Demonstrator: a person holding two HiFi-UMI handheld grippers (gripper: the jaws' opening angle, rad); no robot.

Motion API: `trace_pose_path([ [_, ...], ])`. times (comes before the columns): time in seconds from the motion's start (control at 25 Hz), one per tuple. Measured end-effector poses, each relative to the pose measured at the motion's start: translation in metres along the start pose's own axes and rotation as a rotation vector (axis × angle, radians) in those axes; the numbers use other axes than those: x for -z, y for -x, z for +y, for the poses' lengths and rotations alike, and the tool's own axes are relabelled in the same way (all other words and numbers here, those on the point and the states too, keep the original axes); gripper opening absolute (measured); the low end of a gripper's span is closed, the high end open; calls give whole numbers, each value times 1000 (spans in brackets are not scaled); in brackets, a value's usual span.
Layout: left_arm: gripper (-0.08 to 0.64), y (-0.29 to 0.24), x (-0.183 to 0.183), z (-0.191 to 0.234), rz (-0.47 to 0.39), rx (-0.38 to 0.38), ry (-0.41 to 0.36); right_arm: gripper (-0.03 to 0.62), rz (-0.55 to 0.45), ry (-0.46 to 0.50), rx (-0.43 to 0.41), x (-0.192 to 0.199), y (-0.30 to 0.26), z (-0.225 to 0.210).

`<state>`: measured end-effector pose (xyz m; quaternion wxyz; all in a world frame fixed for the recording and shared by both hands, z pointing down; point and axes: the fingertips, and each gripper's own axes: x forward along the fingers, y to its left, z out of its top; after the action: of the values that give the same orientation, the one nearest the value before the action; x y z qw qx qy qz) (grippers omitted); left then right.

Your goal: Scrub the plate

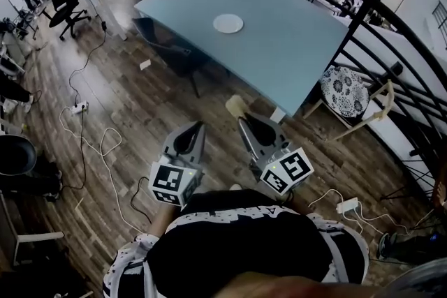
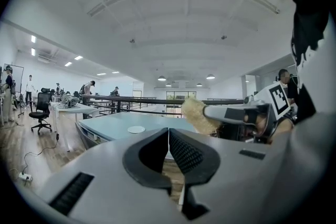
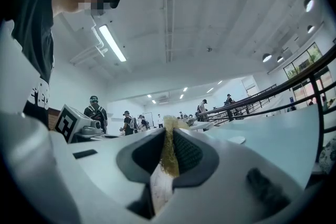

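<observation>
A small white plate (image 1: 228, 24) is seen lying flat near the middle of a pale blue tabletop (image 1: 293, 59). It is well ahead of both tools, which are held over the wooden floor (image 1: 140, 101), short of the tabletop's near edge. The right tool (image 1: 242, 116) is clamped on a yellowish scrub pad (image 1: 235, 105), whose tip is pointed almost straight at the plate; this tool is judged the nearer. The left tool (image 1: 195, 129) is pressed together on nothing. A long forward reach is judged necessary before scrubbing can be begun.

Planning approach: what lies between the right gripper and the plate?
Head view: wood floor, then bare tabletop, between the sponge in the right gripper and the plate.
</observation>
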<state>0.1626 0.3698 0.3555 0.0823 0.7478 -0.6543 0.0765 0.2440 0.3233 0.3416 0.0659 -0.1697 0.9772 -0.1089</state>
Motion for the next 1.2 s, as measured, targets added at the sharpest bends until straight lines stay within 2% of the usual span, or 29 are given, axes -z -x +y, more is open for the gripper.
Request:
trace_pose_path([
  [0.28, 15, -2, 6, 2, 13, -10, 11, 52, 18, -11, 5, 7, 3, -3],
  [0.6, 15, -28, 0, 10, -8, 57, 9, 51, 15, 11, 63, 4, -6, -19],
  [1.2, 15, -72, -11, 73, -20, 140, 13, 52, 20, 31, 146, 3, -70, -38],
])
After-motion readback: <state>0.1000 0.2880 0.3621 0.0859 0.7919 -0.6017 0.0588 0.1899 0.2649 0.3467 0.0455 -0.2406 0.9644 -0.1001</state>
